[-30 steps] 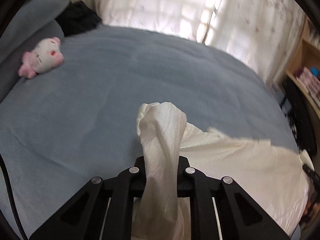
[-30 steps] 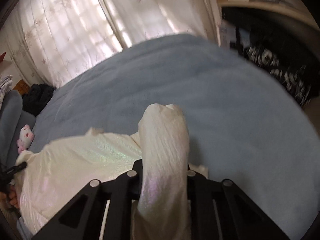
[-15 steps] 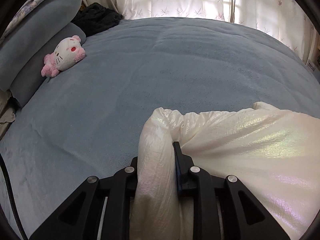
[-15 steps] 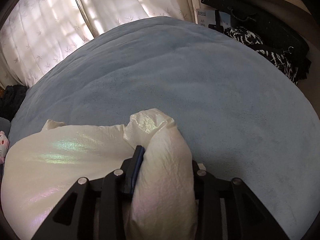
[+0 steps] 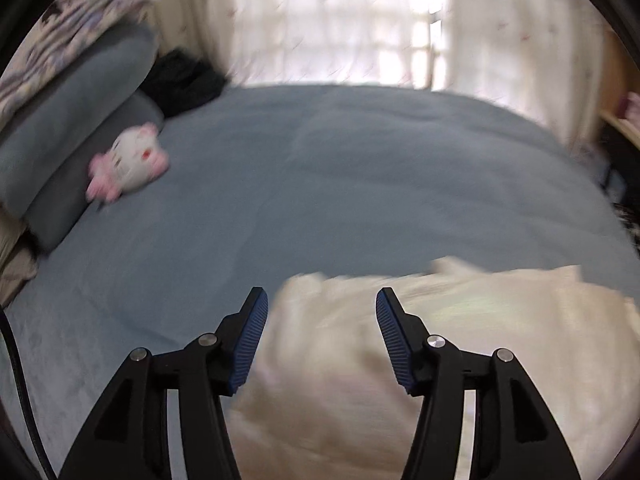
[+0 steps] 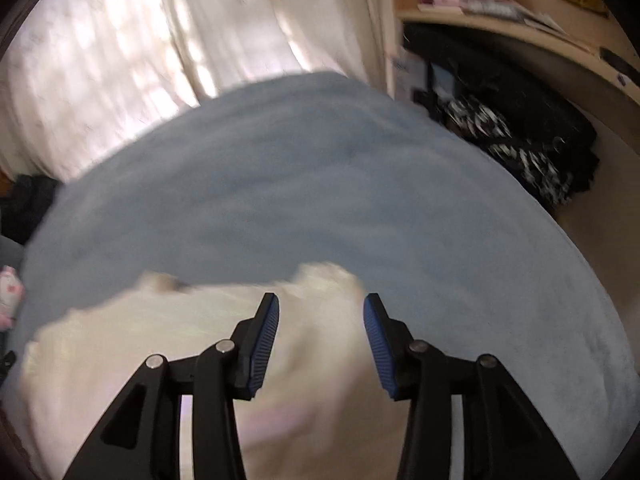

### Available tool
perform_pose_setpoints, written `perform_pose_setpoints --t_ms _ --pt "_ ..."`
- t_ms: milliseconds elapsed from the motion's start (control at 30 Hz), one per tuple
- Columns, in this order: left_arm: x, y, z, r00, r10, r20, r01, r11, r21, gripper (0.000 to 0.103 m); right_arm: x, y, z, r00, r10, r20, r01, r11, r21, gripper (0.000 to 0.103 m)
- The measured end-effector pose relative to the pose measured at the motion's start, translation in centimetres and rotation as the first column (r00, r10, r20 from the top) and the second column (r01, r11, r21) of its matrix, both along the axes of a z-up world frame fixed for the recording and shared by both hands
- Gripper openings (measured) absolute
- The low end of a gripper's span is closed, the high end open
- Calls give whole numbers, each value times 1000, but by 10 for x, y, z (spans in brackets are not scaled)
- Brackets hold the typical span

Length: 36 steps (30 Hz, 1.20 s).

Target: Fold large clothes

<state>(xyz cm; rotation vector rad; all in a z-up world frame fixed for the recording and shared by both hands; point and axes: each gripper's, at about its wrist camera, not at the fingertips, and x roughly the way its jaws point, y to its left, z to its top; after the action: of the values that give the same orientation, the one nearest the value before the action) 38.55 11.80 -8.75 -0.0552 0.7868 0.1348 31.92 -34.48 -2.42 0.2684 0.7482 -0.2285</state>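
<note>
Though the blue bed [image 5: 360,184] lay broad beneath, the cream garment [image 5: 440,340] sat bunched at its near edge, toward six o'clock. The left gripper [image 5: 318,306] and right gripper [image 6: 321,311] hung over it, jaws spread, gripping nothing. The slick cloth looked liable to slump and undo the fold.

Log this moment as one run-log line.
step: release | left claw: open | right claw: open | garment: lying on bed, ungripped | image: blurred
</note>
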Motion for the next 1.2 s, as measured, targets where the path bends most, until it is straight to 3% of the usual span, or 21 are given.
perform_pose_setpoints --t_ms 133,300,400,500,633,733,1033,1200 --pt "-7 -50 11 995 -93 32 93 996 -3 65 6 66 7 992 123 40 -123 992 11 48" --pt "7 -107 -20 991 -133 -20 133 991 -9 65 34 133 -29 977 212 -23 -212 977 -10 48" --pt "21 -126 -44 987 -156 -41 158 986 50 65 49 153 -52 977 204 -66 -210 973 -99 48" --pt "30 -136 -58 985 -165 -47 168 984 64 67 58 154 -70 974 210 -82 -220 967 -126 50" --pt "41 -119 -75 989 -130 -64 129 991 -25 79 66 139 -85 974 214 -78 -219 974 -52 53" --pt "44 -108 -84 990 -124 -60 118 989 -87 80 63 136 -93 975 219 -49 -221 974 -41 54" --pt "43 -125 -104 992 -122 -12 122 993 6 81 68 148 -111 979 202 14 -200 977 -76 56" --pt "48 -128 -111 992 -124 -3 124 992 21 81 73 153 -116 981 193 19 -190 976 -109 57"
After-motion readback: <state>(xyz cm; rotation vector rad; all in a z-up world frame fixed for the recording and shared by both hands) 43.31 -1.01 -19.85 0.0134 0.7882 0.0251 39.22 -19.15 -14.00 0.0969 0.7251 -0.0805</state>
